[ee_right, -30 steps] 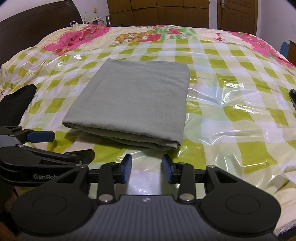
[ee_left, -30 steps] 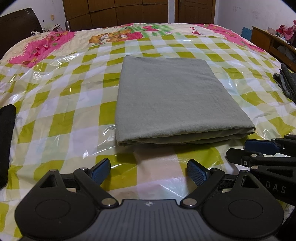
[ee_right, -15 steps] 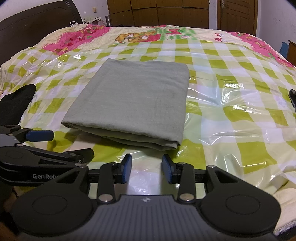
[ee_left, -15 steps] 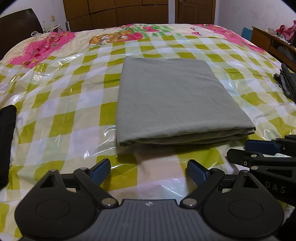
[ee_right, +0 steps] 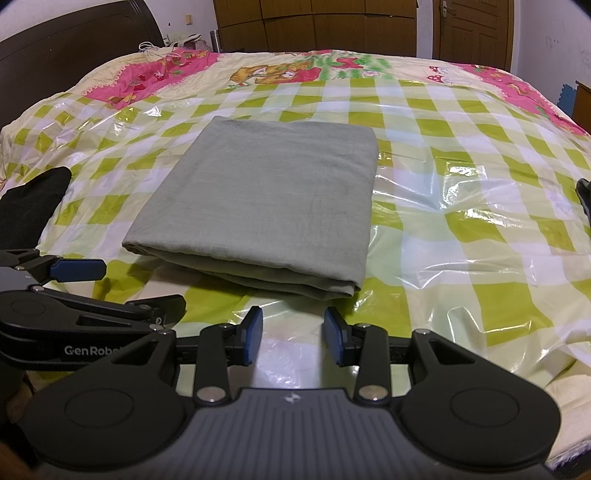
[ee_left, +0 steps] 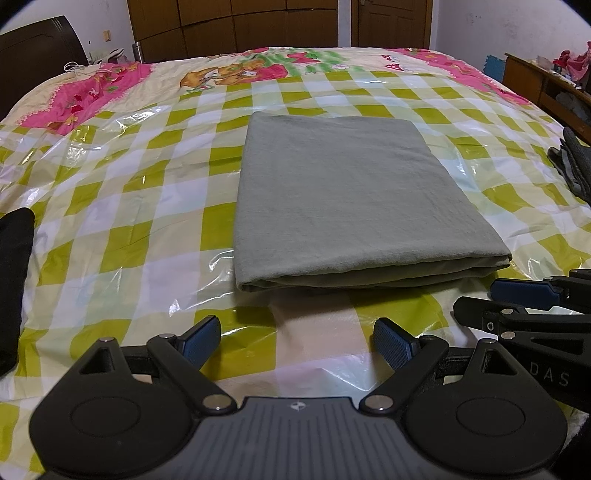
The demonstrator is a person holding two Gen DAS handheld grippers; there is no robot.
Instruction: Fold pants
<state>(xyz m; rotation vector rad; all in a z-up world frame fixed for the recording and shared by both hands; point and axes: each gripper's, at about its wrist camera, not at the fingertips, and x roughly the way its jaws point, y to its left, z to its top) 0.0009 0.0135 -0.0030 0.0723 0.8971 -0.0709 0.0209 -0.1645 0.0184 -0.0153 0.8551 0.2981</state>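
Observation:
The grey-green pants (ee_left: 347,199) lie folded into a flat rectangle on the bed, with the thick layered edge toward me; they also show in the right wrist view (ee_right: 266,206). My left gripper (ee_left: 297,341) is open and empty, just short of the near edge. My right gripper (ee_right: 293,339) is open with a narrower gap, empty, near the pants' near right corner. Each gripper shows in the other's view: the right one at the right edge of the left wrist view (ee_left: 524,306), the left one at the left edge of the right wrist view (ee_right: 85,291).
The bed (ee_left: 110,192) has a green-and-white checked cover under shiny clear plastic. A black garment (ee_left: 13,280) lies at the left edge. Dark clothing (ee_left: 572,166) lies at the right edge. A dark headboard (ee_right: 74,48) is at the left, wooden wardrobes (ee_left: 236,26) behind.

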